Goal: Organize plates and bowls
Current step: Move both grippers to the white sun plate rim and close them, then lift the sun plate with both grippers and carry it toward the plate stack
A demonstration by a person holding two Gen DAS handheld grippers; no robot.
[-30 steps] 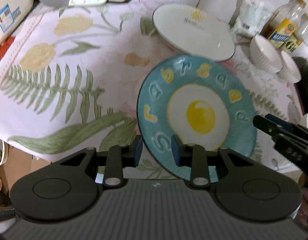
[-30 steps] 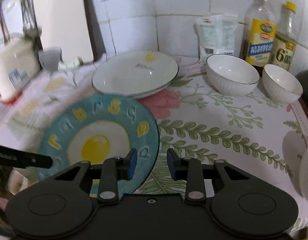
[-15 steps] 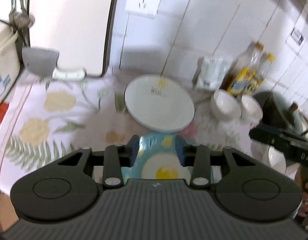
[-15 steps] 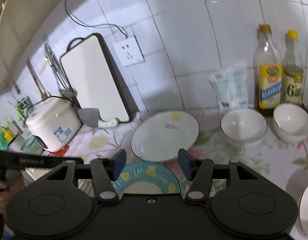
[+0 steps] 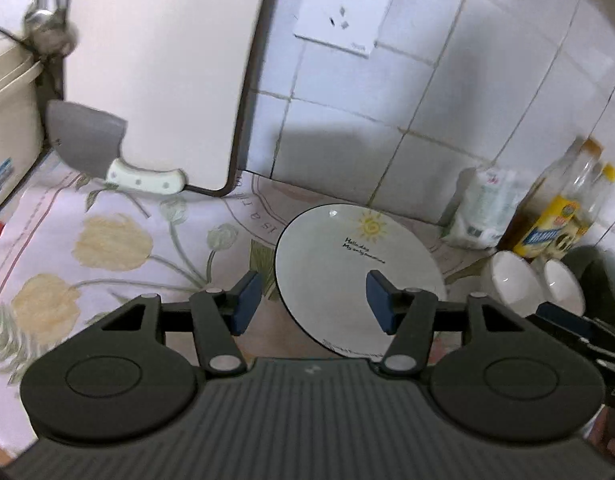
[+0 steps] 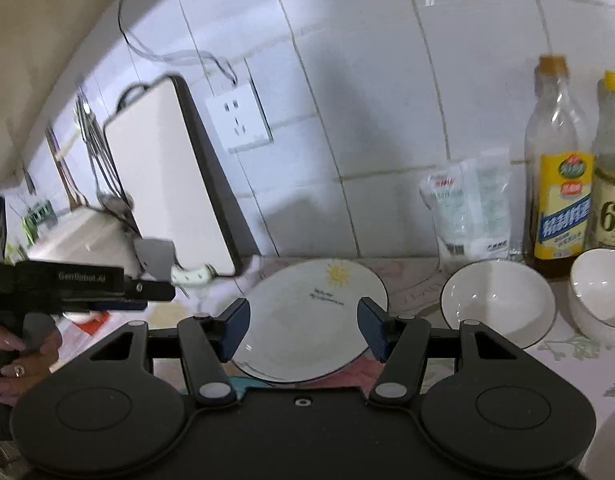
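A white plate with a sun drawing (image 5: 347,268) lies on the floral cloth; it also shows in the right wrist view (image 6: 307,316). Two white bowls (image 6: 499,304) (image 6: 599,292) stand right of it, seen in the left wrist view too (image 5: 511,284) (image 5: 559,288). My left gripper (image 5: 313,304) is open and empty, held above the plate's near side. My right gripper (image 6: 303,328) is open and empty, also above the plate. A sliver of the blue egg plate (image 6: 237,382) peeks out under the right gripper body.
A white cutting board (image 5: 163,68) leans on the tiled wall with a cleaver (image 5: 87,144) at its foot. A rice cooker (image 5: 7,120) stands at the left. Oil bottles (image 6: 559,184) and a white bag (image 6: 471,208) stand at the back right.
Both grippers have tilted up and pulled back from the blue egg plate, which is now almost out of view. Both jaws have opened wider.
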